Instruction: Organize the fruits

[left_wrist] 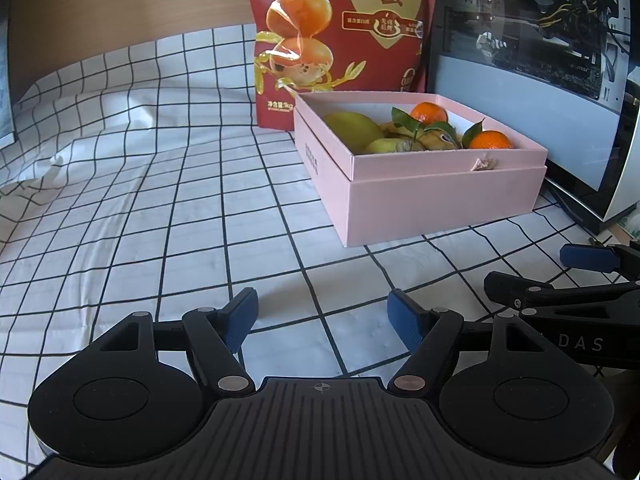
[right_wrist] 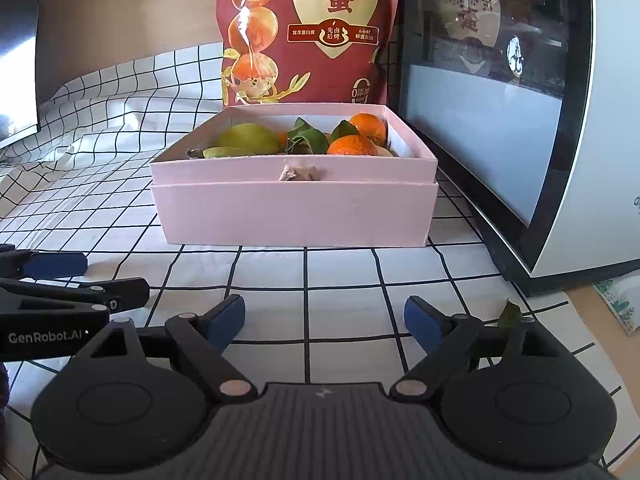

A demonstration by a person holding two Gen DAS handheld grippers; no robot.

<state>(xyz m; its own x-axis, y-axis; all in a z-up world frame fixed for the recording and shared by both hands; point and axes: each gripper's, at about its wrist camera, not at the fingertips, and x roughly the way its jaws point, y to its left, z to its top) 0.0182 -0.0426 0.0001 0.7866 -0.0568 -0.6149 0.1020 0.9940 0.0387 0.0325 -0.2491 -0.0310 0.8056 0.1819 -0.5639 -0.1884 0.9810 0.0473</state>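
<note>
A pink box [left_wrist: 440, 200] [right_wrist: 296, 216] stands on the checkered cloth and holds the fruit. Inside lie a green mango [left_wrist: 352, 128] [right_wrist: 248, 138], two oranges [left_wrist: 429, 113] [left_wrist: 490, 140] with green leaves, and other fruit partly hidden by the rim. In the right wrist view the oranges [right_wrist: 352, 146] [right_wrist: 370, 126] sit at the box's right side. My left gripper [left_wrist: 322, 308] [right_wrist: 118, 276] is open over bare cloth, short of the box. Beside it my right gripper [right_wrist: 324, 308] [left_wrist: 524, 268] is open too, nothing between its fingers.
A tall red snack bag [left_wrist: 344, 20] [right_wrist: 308, 32] stands right behind the box. A white-framed glass-fronted case [left_wrist: 520, 80] [right_wrist: 500, 120] sits close on the right. A loose green leaf [right_wrist: 509, 315] rests by my right gripper's arm. Wrinkled cloth [left_wrist: 120, 200] spreads leftward.
</note>
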